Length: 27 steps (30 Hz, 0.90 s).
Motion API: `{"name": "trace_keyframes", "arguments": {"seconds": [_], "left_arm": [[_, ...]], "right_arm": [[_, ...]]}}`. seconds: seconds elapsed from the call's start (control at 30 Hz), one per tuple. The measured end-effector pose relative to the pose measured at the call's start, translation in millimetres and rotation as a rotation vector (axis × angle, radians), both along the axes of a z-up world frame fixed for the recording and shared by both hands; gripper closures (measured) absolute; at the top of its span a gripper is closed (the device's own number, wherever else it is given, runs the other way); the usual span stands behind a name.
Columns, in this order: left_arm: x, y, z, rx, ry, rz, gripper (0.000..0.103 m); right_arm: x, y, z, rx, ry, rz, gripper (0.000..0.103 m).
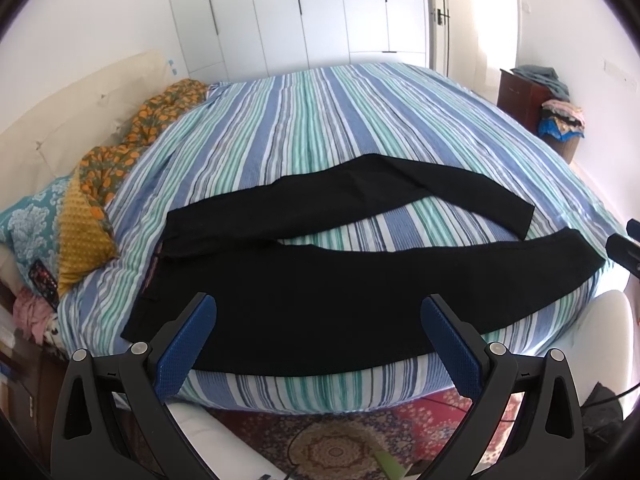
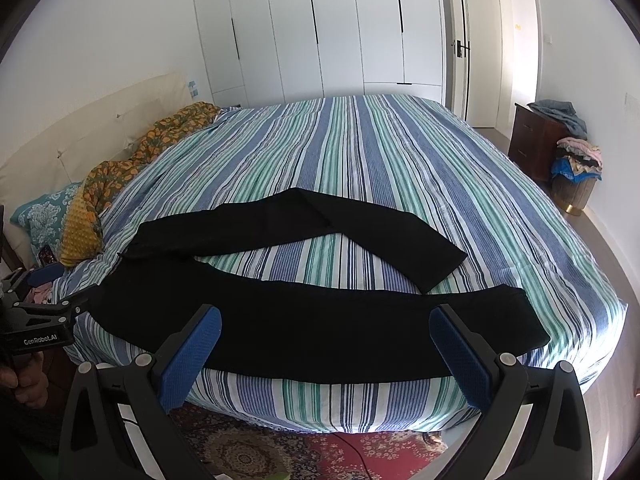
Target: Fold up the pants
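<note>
A big bed (image 2: 400, 152) under a blue, green and white striped cover fills the room, with white wardrobe doors (image 2: 320, 28) behind it and a patterned red rug (image 2: 360, 452) on the floor in front. Along the headboard side lie an orange-flowered quilt (image 1: 160, 112), a mustard cushion (image 1: 82, 232) and a teal pillow (image 1: 24, 220). A dark wooden cabinet (image 2: 536, 140) heaped with clothes stands off to the right, well apart from the bed.

The black pants (image 2: 304, 328) lie flat on the near part of the cover, waistband toward the pillows on the left, legs running rightward along the bed's front edge. The legs are spread: the near one runs straight along the edge, the far one bends at the knee (a shallow peak). The fabric is plain and matte.

The left gripper (image 1: 318, 328) and the right gripper (image 2: 324, 338) both hover over the near leg, blue pads wide apart, grasping nothing.
</note>
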<state>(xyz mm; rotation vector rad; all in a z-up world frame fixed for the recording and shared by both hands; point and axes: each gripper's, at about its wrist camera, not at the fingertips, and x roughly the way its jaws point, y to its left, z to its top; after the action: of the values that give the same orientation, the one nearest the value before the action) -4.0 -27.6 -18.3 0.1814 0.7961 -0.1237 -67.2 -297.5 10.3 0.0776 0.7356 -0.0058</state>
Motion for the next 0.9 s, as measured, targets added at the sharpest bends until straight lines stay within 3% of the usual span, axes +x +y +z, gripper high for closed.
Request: {"name": "trace_keyframes", "arguments": {"seconds": [0.17,0.3,0.43,0.47,0.53,0.67,0.7,0.73,0.77,0.83,0.9], "left_arm": [[8.3,-5.8,-9.7,0.008,0.027,-0.008,0.001],[12.3,-9.8,-14.5,0.017,0.037,-0.009,0.001],[21.2,-7.4,-25.8,0.013,0.088,0.005,0.001],[23.7,-7.1,-28.4,0.014,0.098,0.012,0.001],[28.9,-5.8,-33.0,0.020,0.114,0.028,0.001],[42.8,-5.4,-48.1,0.041,0.160,0.055,0.001],[47.1,-5.7,-52.9,0.050,0.178,0.061,0.001],[51.1,-5.7,-57.0,0.059,0.193,0.066,0.001],[54.2,-5.6,-60.1,0.065,0.199,0.071,0.001],[60.0,-6.0,-65.0,0.068,0.208,0.080,0.001],[68.3,-10.7,-70.2,0.051,0.229,0.073,0.001]], "right_arm": [[0.3,2.0,-3.1,0.008,-0.026,0.019,0.000],[20.0,-14.8,-28.3,0.011,0.007,0.038,0.000],[75.5,-43.4,-77.7,-0.218,0.049,0.050,0.002],[94.4,-50.4,-94.6,-0.267,0.078,0.069,0.004],[134.4,-65.2,-128.9,-0.312,0.156,0.104,0.023],[202.3,-86.2,-194.8,-0.436,0.238,0.138,0.025],[217.8,-92.6,-212.0,-0.455,0.282,0.146,0.033],[231.7,-101.9,-225.4,-0.420,0.349,0.167,0.082],[242.7,-112.0,-225.5,-0.370,0.386,0.182,0.099],[265.0,-138.2,-188.5,-0.266,0.386,0.167,0.099],[300.5,-176.4,-128.0,-0.240,0.312,0.121,0.099]]}}
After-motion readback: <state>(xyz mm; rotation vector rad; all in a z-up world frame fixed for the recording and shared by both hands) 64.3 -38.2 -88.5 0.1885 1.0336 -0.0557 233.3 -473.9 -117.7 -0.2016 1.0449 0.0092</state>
